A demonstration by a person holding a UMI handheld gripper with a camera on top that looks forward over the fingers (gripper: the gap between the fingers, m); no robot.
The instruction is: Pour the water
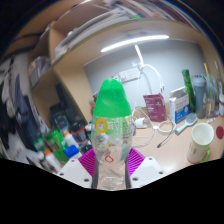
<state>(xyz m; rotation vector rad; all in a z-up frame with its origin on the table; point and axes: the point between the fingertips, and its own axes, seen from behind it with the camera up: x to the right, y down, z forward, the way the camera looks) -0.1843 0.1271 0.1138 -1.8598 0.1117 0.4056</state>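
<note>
A clear plastic bottle (112, 135) with a green cap and coloured print on its side stands upright between my fingers, held up off the table. My gripper (111, 163) is shut on the bottle's lower part, with the magenta pads (89, 160) pressing on both sides. A white cup (201, 134) stands on the table to the right, beyond the fingers. The bottle hides what lies straight ahead.
A wooden table (175, 150) runs to the right, bearing a dark red box (155, 108), a green-topped bottle (187, 84), a pale box (180, 104) and cables. Several small bottles (62, 140) stand at the left. A white lamp arm (148, 70) rises behind.
</note>
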